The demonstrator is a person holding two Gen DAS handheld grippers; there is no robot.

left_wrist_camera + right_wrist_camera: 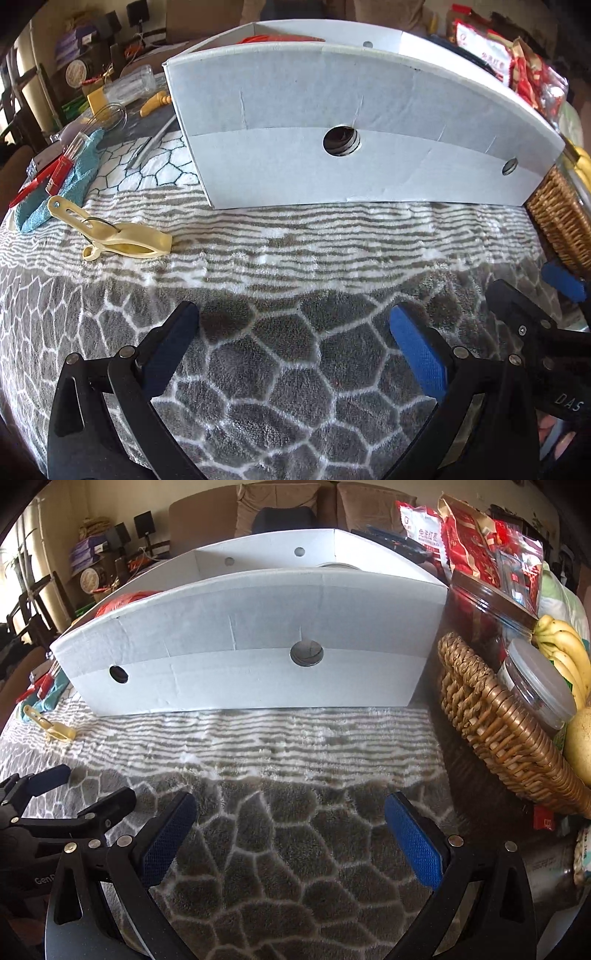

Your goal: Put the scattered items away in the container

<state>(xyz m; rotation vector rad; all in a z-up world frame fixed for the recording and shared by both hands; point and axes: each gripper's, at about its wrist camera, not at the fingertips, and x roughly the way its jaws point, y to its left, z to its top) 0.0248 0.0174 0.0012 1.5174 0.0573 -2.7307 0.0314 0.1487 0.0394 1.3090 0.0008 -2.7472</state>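
Left gripper (293, 332): jaws apart, holding nothing, above the grey patterned blanket (280, 369).
Right gripper (290, 823): jaws apart, holding nothing.
Container: white cardboard box (354, 140) straight ahead on the blanket.
Left view only: whisk (107, 114), yellow-handled tool (155, 103), teal cloth (70, 181) left of the box.
Both views: cream clothespin (118, 236) lies near the box's left corner.
Right view only: wicker basket (506, 731), bananas (565, 646), a jar (535, 686).

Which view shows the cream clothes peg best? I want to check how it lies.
The left wrist view: the clothes peg lies large and unobstructed on the blanket, its metal ring visible. The right wrist view shows it only small, near the left edge.
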